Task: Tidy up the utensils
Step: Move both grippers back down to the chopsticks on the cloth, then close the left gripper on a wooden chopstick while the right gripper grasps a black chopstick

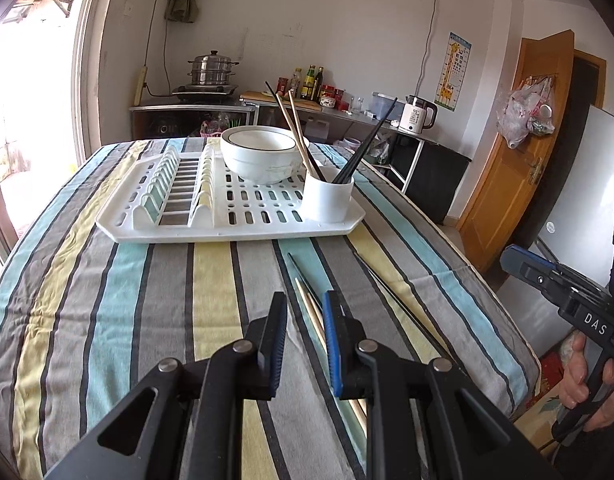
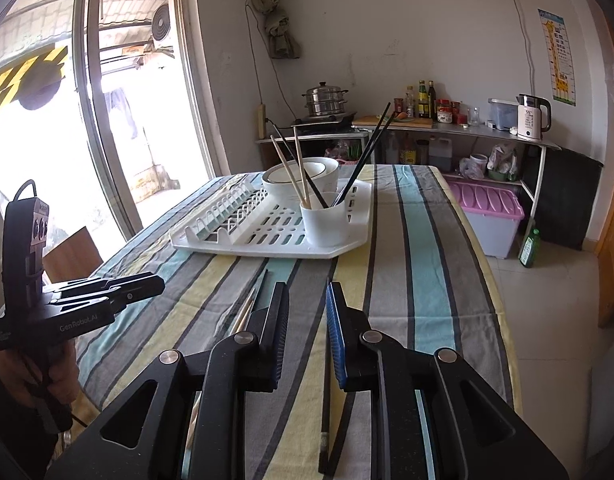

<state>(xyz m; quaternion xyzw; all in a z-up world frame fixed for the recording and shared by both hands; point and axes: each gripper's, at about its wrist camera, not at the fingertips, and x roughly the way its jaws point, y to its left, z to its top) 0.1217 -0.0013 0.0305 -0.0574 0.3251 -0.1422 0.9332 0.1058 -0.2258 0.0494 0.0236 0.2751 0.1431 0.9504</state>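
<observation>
Both grippers, left (image 1: 305, 336) and right (image 2: 307, 332), hung apart over loose chopsticks (image 1: 307, 304) (holder (image 1: 328, 200) stood beyond); thin sticks could roll from a shallow pinch.

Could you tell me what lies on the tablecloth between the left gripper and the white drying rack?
In the left wrist view, loose chopsticks, pale and dark, lie on the striped tablecloth between the left gripper and the drying rack; beyond their tips, only cloth.
</observation>
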